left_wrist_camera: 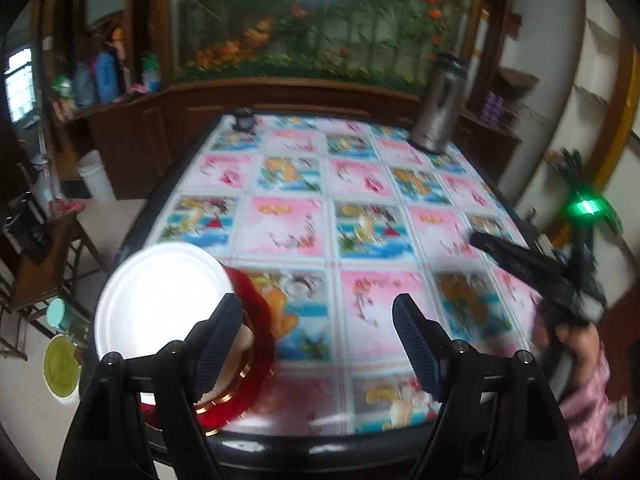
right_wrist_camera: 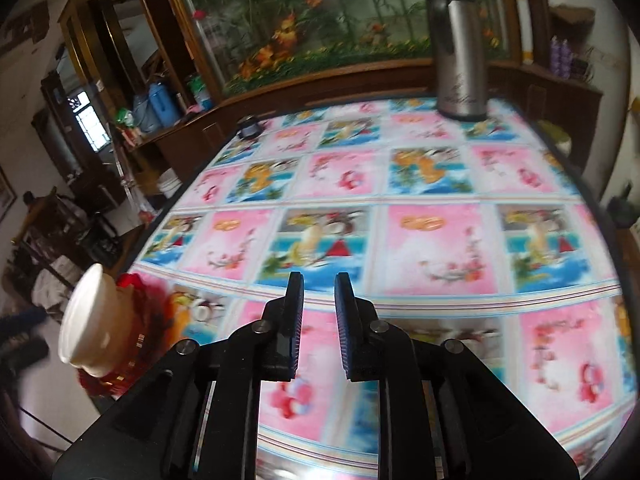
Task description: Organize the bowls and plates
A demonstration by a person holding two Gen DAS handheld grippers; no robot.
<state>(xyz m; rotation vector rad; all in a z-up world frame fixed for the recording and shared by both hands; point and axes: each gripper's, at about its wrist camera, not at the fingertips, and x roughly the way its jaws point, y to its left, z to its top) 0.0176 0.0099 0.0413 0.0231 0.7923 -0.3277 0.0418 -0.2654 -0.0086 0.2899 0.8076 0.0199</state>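
Note:
A white bowl [left_wrist_camera: 160,300] sits on a stack of red plates with gold rims [left_wrist_camera: 256,344] at the table's near left corner. In the right wrist view the same white bowl [right_wrist_camera: 96,320] and red plates [right_wrist_camera: 136,344] show at the far left. My left gripper [left_wrist_camera: 318,300] stands wide open above the patterned tablecloth with nothing between its fingers; its left finger [left_wrist_camera: 218,344] overlaps the red plates in the picture. My right gripper [right_wrist_camera: 319,278] hovers over the cloth, jaws a narrow gap apart and holding nothing. From the left wrist view the right gripper [left_wrist_camera: 484,242] shows at the right.
A steel thermos [right_wrist_camera: 460,52] stands at the table's far right, a small dark jar [right_wrist_camera: 248,126] at the far left. The table's black edge [left_wrist_camera: 320,444] runs close below. A wooden chair [left_wrist_camera: 44,272] and a bowl with green contents [left_wrist_camera: 62,364] are left of the table. A hand and pink sleeve [left_wrist_camera: 588,400] are at right.

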